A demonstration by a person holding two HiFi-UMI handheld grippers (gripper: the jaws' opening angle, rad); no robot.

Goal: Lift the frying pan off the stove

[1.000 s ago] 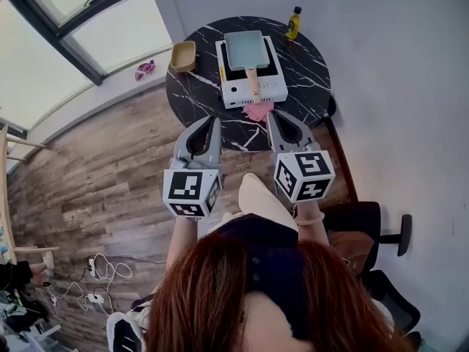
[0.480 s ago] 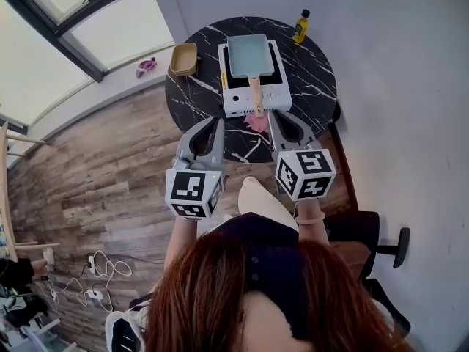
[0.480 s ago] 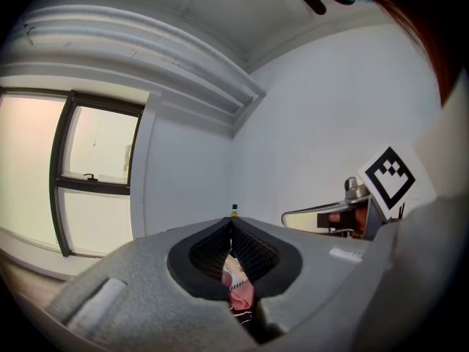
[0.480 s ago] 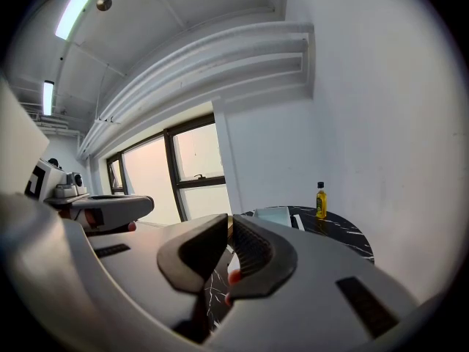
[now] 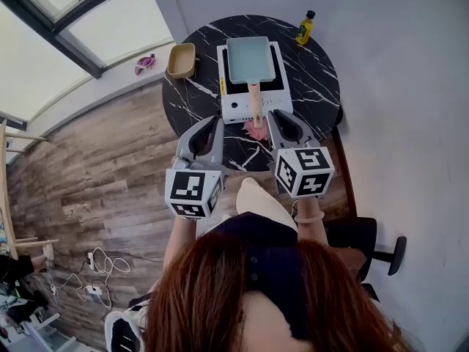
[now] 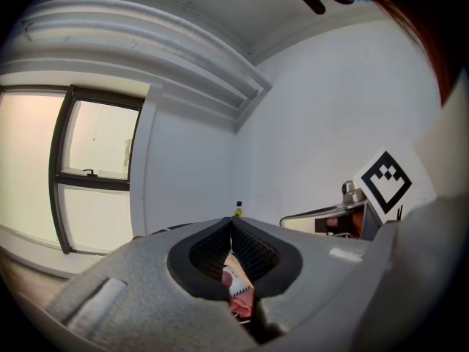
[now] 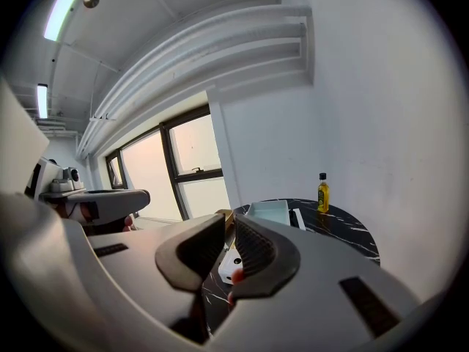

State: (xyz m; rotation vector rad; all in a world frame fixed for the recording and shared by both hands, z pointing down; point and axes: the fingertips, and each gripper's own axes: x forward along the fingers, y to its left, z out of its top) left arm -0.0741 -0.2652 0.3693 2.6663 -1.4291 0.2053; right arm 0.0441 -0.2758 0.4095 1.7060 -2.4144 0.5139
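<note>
A pale green rectangular frying pan (image 5: 249,59) sits on a white stove (image 5: 253,103) on the round black marble table (image 5: 315,79). Its wooden handle (image 5: 254,97) points toward me. My right gripper (image 5: 272,116) hovers just right of the handle's near end; its jaws have just been opening and show a narrow gap with nothing between them. The right gripper view shows that gripper (image 7: 229,224) aimed at the pan (image 7: 270,212). My left gripper (image 5: 218,120) is over the table's near edge, left of the handle, and its jaws (image 6: 231,222) are shut and empty.
A pink cloth (image 5: 256,129) lies in front of the stove between the grippers. A tan dish (image 5: 182,59) stands at the table's left, a yellow oil bottle (image 5: 305,28) at the back right. A dark chair (image 5: 366,233) stands at my right.
Both grippers have moved forward over the table's near edge toward the stove. The right tips now reach beside the handle's end, and the right jaws have parted slightly.
</note>
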